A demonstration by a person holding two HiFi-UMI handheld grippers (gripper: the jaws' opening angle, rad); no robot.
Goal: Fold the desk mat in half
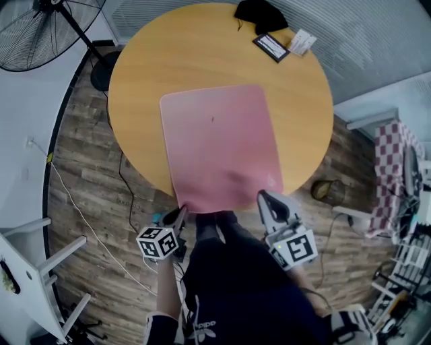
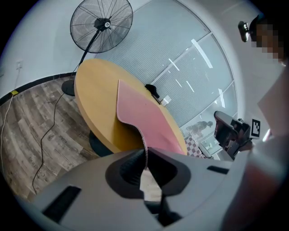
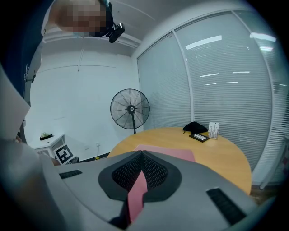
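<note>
Round table (image 1: 202,54) carries a pink desk mat (image 1: 219,145) (edge overhanging); left tool (image 1: 179,217) and right tool (image 1: 265,199) pinch it.

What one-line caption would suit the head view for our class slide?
Left gripper and right gripper pinch the near corners of a pink desk mat on a round wooden table.

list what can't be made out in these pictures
Near corners of the mat: head view, covered by the left tongs and right tongs.
Print on the card: head view, too small.
The black item: head view, cut by top edge.
</note>
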